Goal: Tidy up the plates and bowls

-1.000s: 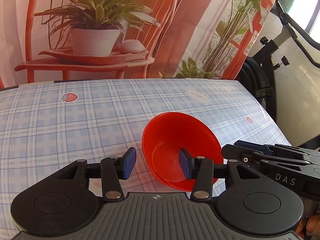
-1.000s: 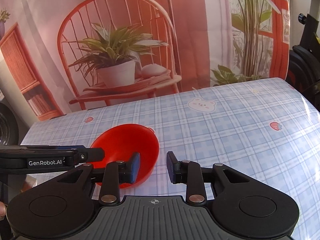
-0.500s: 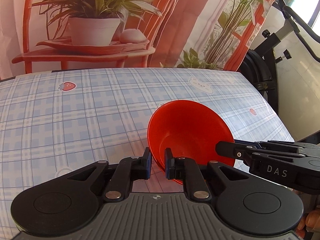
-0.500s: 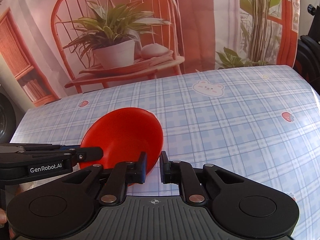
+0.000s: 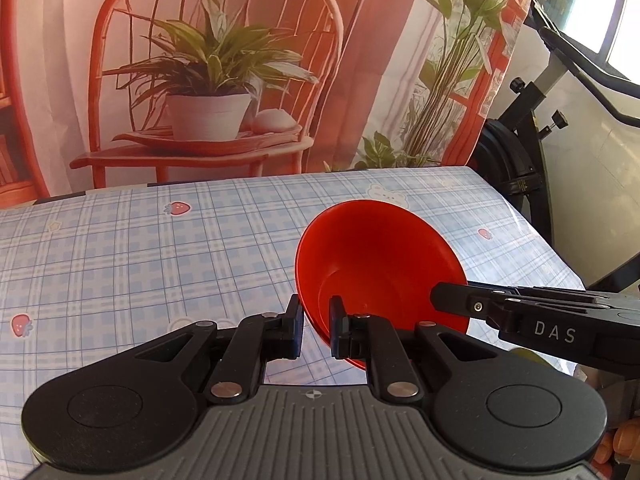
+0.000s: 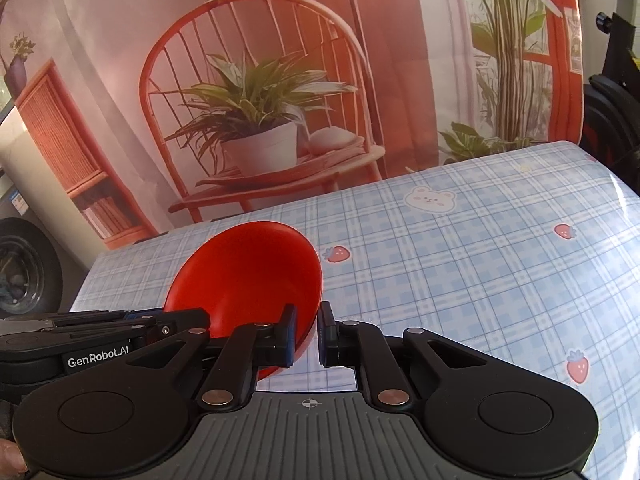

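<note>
A red bowl (image 5: 380,264) is held up above the checked tablecloth (image 5: 140,248), gripped from both sides. My left gripper (image 5: 315,330) is shut on its left rim, and my right gripper (image 6: 306,334) is shut on its right rim. The bowl also shows in the right wrist view (image 6: 248,280). The right gripper's body shows at the right of the left wrist view (image 5: 540,316); the left gripper's body shows at the left of the right wrist view (image 6: 100,336). No plates are in view.
The tablecloth (image 6: 460,272) has strawberry and bear prints. A printed backdrop of a chair and potted plant (image 5: 208,92) hangs behind the table. An exercise bike (image 5: 532,120) stands past the table's right edge.
Both grippers closed on the bowl's rim from open a second ago. The bowl has risen off the table and the views have tilted up.
</note>
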The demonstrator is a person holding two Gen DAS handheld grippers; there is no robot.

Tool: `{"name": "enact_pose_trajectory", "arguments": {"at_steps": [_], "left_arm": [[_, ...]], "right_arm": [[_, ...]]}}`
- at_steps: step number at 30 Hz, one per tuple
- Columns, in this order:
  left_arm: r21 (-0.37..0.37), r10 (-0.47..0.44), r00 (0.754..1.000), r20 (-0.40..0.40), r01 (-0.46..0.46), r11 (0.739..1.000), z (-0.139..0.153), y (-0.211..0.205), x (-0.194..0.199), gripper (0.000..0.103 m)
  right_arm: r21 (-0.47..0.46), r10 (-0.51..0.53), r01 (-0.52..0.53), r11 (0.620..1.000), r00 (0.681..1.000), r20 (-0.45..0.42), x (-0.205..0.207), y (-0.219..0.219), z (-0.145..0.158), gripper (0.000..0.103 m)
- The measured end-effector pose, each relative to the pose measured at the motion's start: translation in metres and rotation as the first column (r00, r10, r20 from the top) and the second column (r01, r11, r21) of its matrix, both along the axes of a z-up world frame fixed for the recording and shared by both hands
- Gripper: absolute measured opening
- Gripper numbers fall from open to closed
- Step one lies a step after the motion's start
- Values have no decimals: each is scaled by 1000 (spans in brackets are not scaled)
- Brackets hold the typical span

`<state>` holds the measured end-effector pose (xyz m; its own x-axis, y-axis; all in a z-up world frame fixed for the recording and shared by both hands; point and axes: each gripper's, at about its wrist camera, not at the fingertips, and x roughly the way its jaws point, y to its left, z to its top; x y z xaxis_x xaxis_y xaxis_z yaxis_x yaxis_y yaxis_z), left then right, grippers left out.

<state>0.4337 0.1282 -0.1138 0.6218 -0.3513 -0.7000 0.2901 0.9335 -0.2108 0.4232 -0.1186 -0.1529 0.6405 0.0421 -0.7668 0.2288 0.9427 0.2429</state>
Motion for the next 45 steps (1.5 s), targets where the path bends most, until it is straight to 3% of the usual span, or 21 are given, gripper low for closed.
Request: {"name": "enact_pose_trajectory", "arguments": {"at_steps": [12,28,45], "left_arm": [[-8,40,997,68,-39,999,27,0,-70,14],[-28,53,999,-12,-54,998,6,-3,-117,14],[-15,75,993,-94,-76,997,-24,0,-132,14]], "right_arm": [[23,-7,6,1000,999,42,-64,21,29,10],[37,-13,12,999,999,33,-129,28,27,10],[72,4,-1,997,999,-40,-141,31,3,9]]}}
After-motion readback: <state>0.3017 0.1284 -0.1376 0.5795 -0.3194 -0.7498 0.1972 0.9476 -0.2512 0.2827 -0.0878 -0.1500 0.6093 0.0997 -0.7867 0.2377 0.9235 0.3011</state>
